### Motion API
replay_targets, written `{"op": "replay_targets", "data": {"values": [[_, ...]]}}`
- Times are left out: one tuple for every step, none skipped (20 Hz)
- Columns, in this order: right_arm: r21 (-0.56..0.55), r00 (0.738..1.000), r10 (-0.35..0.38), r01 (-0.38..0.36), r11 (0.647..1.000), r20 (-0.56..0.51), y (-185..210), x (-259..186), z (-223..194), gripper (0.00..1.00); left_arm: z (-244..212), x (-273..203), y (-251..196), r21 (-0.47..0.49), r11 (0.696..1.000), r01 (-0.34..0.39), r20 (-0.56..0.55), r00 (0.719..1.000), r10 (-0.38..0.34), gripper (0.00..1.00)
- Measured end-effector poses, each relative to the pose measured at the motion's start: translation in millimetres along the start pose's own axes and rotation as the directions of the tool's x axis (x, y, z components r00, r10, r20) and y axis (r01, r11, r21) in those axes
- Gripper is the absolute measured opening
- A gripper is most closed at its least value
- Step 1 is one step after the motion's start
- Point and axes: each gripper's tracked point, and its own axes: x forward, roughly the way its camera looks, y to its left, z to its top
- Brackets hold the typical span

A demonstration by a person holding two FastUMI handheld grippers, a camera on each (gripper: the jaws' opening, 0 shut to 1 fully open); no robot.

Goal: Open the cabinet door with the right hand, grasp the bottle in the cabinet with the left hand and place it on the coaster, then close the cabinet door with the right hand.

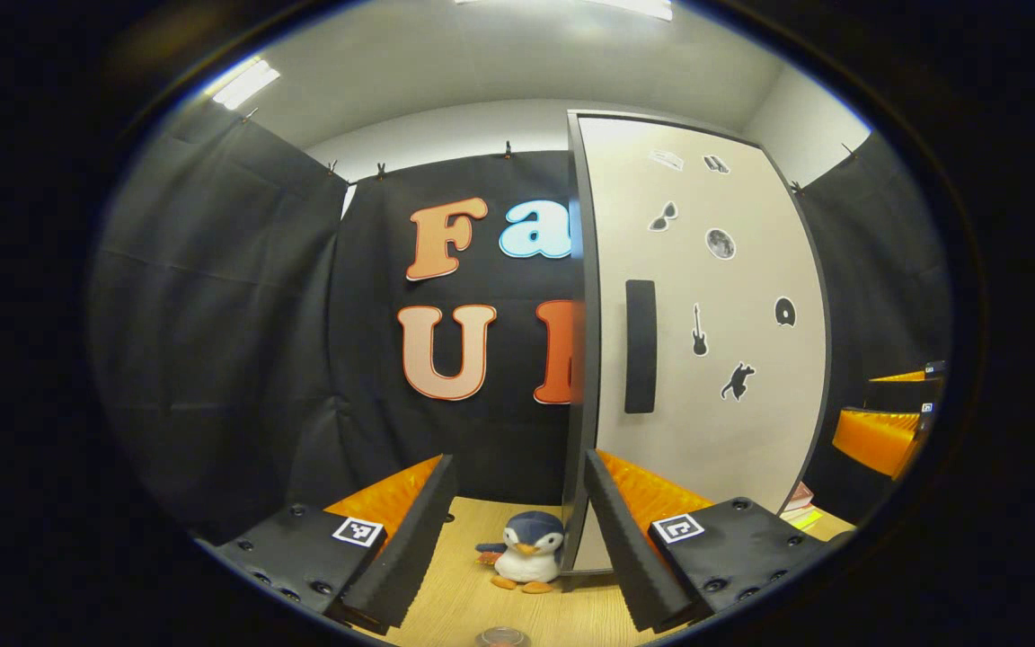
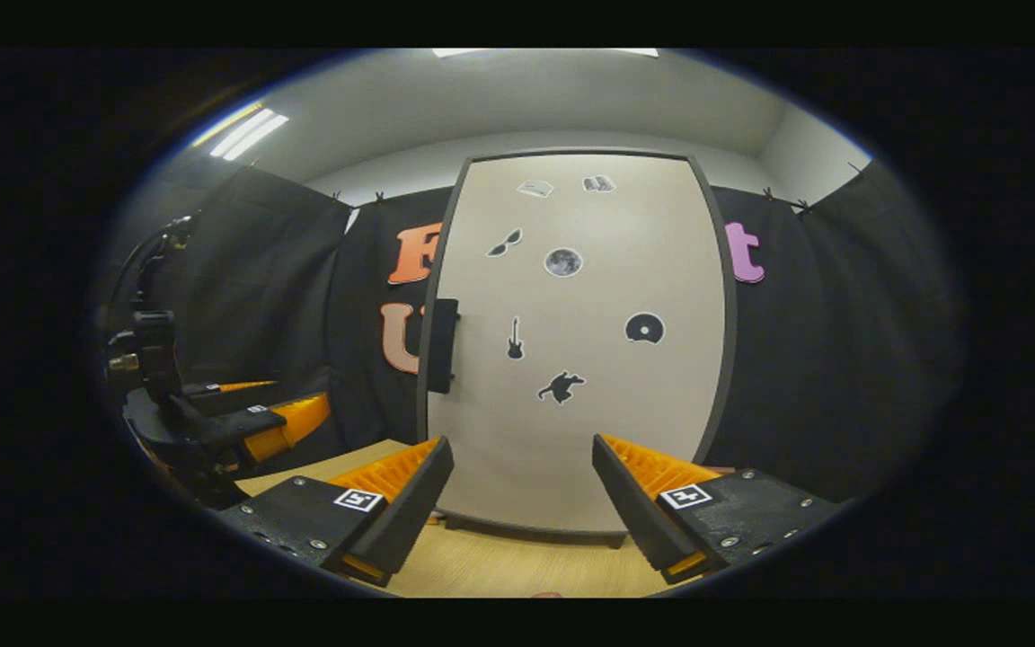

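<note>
Both ribbed-fingered grippers, left (image 1: pixel 517 539) and right (image 2: pixel 522 512), gape empty before flat cabinet door (image 2: pixel 571 359).

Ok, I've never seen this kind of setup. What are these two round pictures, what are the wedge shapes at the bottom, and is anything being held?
Each picture comes from a camera riding on a hand-held grasping tool, looking forward along its two fingers; those are the wedges at the bottom. In the left gripper view, the left tool is open and holds nothing. In the right gripper view, the right tool is also open and empty, facing the shut cabinet door with its dark handle. The left tool also shows off to the side there. On the wooden table a toy penguin stands beside the cabinet.
</note>
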Motion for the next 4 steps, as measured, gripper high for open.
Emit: {"op": "replay_targets", "data": {"values": [[0.006,1.000,0.005,-0.005,1.000,0.003,0.4,-0.9,-0.9,0.96,0.7,-0.9,-3.8,0.007,1.000,0.004,-0.001,1.000,-0.004,0.93],[0.017,1.000,0.007,-0.007,1.000,0.009,0.4,0.0,-0.6,0.96,2.0,-1.6,-5.8,0.013,1.000,0.010,0.001,1.000,-0.010,0.93],[0.030,1.000,0.008,-0.008,1.000,0.014,0.3,0.8,0.1,0.96,4.2,0.0,-8.5,0.017,1.000,0.018,0.002,1.000,-0.018,0.94],[0.042,1.000,0.009,-0.009,0.999,0.016,-0.4,3.1,-0.3,0.96,4.1,1.0,-10.0,0.018,1.000,0.023,0.001,1.000,-0.023,0.94]]}}
